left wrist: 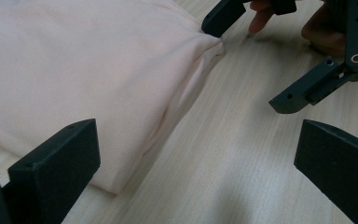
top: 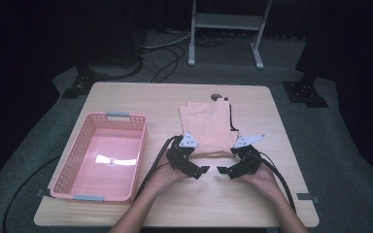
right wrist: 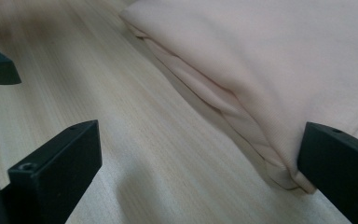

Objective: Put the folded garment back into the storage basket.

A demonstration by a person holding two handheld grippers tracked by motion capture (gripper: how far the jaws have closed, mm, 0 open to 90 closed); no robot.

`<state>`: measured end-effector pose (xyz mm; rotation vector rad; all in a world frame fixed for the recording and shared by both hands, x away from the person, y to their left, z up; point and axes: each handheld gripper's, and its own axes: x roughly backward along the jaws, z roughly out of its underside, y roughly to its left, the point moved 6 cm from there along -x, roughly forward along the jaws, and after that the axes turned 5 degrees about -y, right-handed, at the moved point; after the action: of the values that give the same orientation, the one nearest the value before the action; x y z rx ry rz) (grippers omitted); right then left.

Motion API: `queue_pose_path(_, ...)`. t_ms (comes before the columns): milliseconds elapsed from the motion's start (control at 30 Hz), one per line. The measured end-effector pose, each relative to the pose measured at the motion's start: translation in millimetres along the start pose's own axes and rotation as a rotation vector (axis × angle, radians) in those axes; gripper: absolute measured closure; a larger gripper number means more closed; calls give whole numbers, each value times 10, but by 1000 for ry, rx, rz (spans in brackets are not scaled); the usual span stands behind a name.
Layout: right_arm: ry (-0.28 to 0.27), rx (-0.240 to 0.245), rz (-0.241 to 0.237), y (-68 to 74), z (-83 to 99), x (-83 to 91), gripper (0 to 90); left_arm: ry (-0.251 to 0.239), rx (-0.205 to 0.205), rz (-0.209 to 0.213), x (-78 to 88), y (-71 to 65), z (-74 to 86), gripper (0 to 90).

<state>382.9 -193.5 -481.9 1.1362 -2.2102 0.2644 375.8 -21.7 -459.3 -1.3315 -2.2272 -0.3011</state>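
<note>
On the table [top: 155, 99], beside the pink basket [top: 70, 162], lies the folded shirt [top: 206, 126]. Both grippers, left [top: 205, 169] and right [top: 221, 170], hover open-fingered at its near edge; next likely pinching both corners.

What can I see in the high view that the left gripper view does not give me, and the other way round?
The high view alone gives the pink basket left of the folded cloth, plus the table's edges and the floor. The left gripper view alone gives a close look at the cloth's layered near edge between its own open jaws. Both share the cloth, the wooden table and the open right gripper.
</note>
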Motion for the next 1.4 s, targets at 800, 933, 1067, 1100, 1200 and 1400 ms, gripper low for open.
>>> queue_pose_path(800, 13, -11, -2, 59, 16, 1, 0, 101, 13, 43, -128, -7, 160, 0)
queue_pose_path(933, 19, -11, -8, 95, 26, 12, 0, 114, 10, 48, -102, -31, 173, 0)
queue_pose_path(1067, 22, -8, -6, 127, 39, 19, 0, 120, 5, 45, -87, -62, 187, 0)
queue_pose_path(1100, 25, -10, -6, 138, 41, 23, 0, 124, 6, 46, -79, -71, 191, 0)
queue_pose_path(1200, 30, -7, -11, 166, 50, 33, 0, 129, 2, 49, -59, -103, 205, 0)
queue_pose_path(1400, 28, -12, -25, 225, 83, 68, 1, 142, -7, 53, -21, -166, 234, 0)
